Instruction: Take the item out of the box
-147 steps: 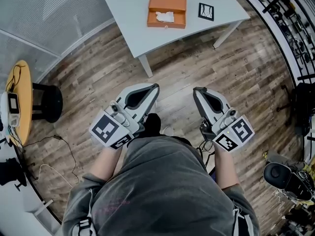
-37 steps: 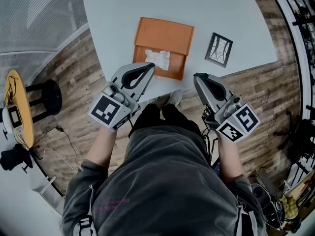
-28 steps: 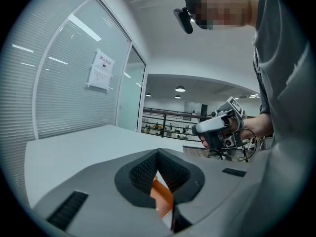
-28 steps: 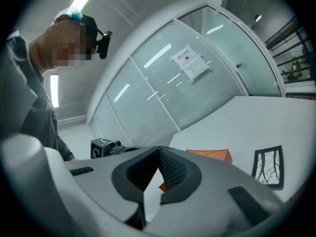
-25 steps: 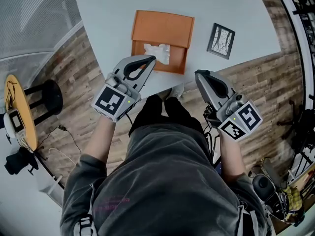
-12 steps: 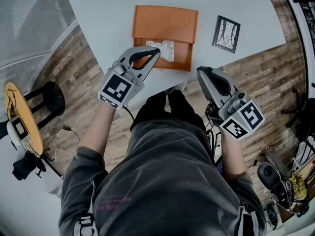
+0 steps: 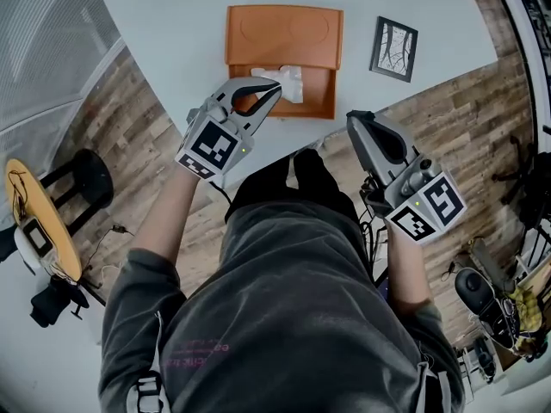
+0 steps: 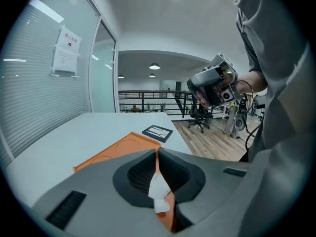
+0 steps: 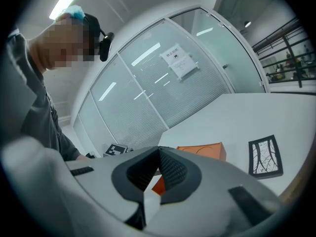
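An open orange box [image 7: 284,34] lies on the pale table [image 7: 172,24], lid folded back. A crumpled white item [image 7: 282,82] sits in its near half. My left gripper [image 7: 275,89] hovers at the item's near left edge, jaws shut with nothing between them. In the left gripper view, the item [image 8: 158,194] and the box [image 8: 111,151] show past the closed tips of the left gripper [image 8: 157,152]. My right gripper [image 7: 353,117] is shut and empty, off the table's near edge, right of the box. The right gripper view has the box [image 9: 202,151] just beyond the right gripper [image 9: 159,149].
A black framed card [image 7: 393,50] lies on the table right of the box. A dark stool [image 7: 73,175] and a yellow round table [image 7: 39,222] stand on the wooden floor at left. Equipment clutters the floor at right [image 7: 495,295].
The person has walked up to the table. My left gripper has moved forward over the box's near edge to the white item. The right gripper has stayed low by the table's edge.
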